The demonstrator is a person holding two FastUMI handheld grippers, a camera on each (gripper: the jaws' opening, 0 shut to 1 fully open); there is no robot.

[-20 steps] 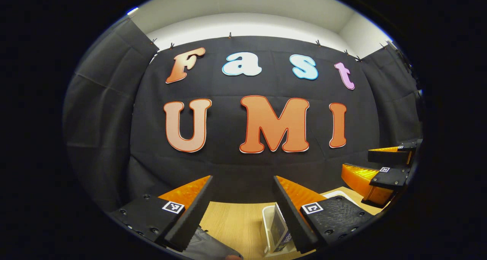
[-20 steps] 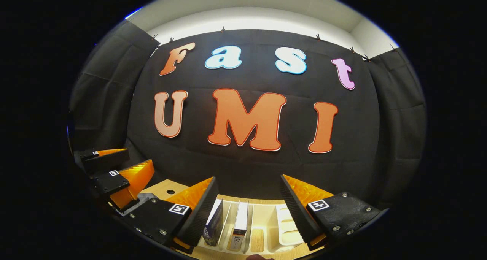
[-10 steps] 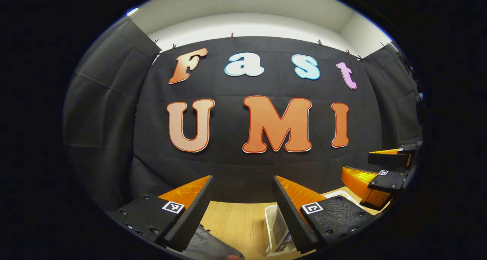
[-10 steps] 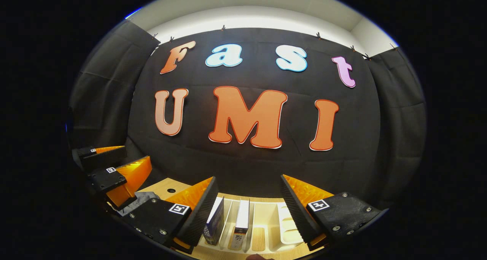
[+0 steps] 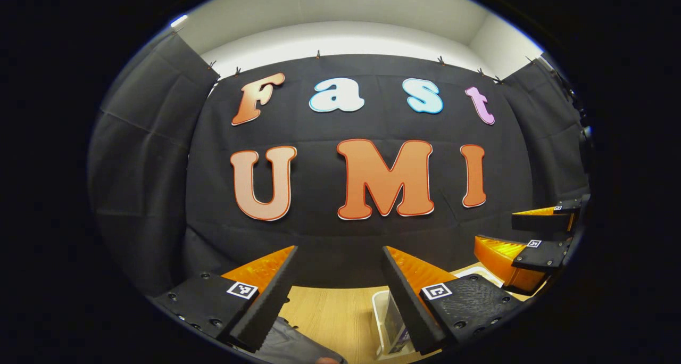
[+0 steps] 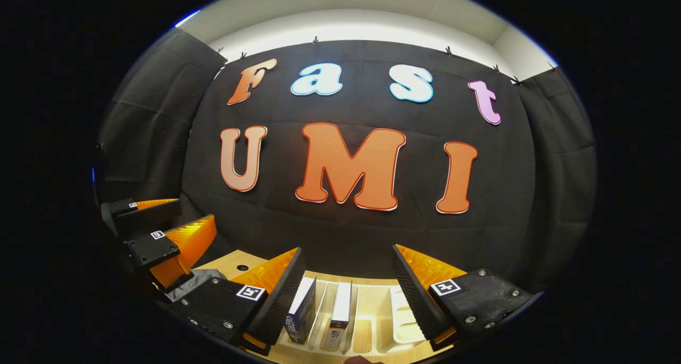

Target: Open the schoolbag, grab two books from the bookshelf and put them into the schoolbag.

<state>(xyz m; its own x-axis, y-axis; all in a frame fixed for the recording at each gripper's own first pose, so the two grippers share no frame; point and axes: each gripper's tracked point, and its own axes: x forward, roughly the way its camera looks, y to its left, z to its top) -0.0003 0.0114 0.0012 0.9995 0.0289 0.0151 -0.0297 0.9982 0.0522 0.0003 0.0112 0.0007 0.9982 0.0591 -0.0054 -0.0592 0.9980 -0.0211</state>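
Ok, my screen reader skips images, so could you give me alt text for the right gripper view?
The right tongs, open and holding nothing, hang above a pale bookshelf on a wooden table, with two books upright in its slots. Farther left are the left tongs over the dark schoolbag.

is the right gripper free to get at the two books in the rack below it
Probably yes: the right gripper is open and empty, and both upright books stand in the white rack between its fingers with nothing in between.

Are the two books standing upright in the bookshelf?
Yes, nearly upright: both books stand on edge in separate slots of the bookshelf.
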